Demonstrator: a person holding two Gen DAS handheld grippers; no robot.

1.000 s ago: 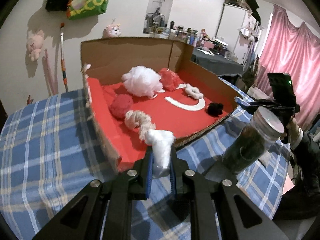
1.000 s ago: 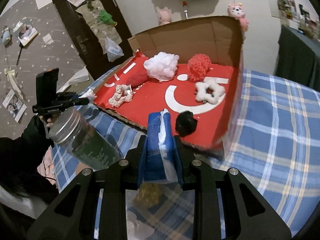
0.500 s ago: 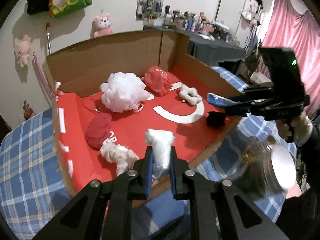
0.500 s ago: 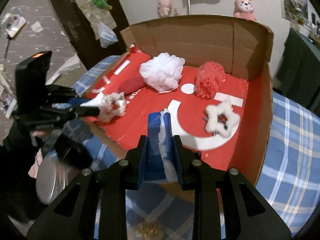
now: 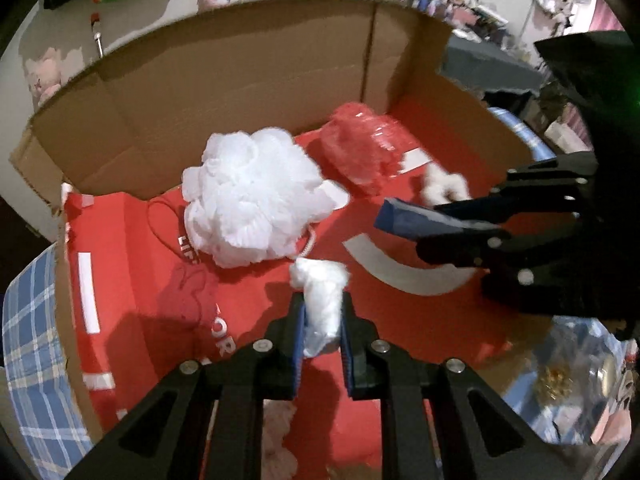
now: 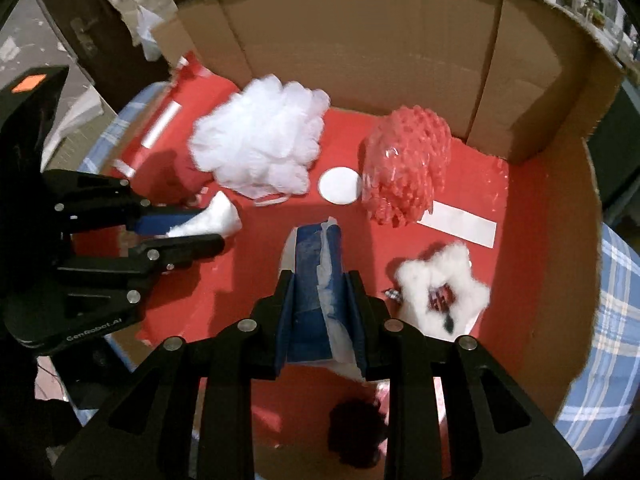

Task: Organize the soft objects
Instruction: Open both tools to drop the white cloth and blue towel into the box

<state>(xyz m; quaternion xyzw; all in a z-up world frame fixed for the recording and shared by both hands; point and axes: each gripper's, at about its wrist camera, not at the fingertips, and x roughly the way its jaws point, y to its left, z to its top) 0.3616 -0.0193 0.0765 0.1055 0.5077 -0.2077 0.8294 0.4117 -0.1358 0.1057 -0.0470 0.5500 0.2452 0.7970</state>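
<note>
The left gripper was clamped on a white wad of cotton-like stuffing, its jaws pressed close on either side, and it hung over the red floor of the open cardboard box. In the right wrist view that same wad stuck out from between the left gripper's fingers at the left of the box. The right gripper was closed on a blue pack with white tissue showing at its edge, also above the red floor, near the middle.

Inside the box, a white mesh bath pouf lay toward the back wall, and a red mesh pouf lay beside it to the right, apart from it. A fluffy white star-shaped toy lay just right of the right gripper. A dark red soft ball sat near the left wall, partly in shadow. A black fuzzy ball lay below the right gripper near the front edge. Blue plaid cloth showed outside the box.
</note>
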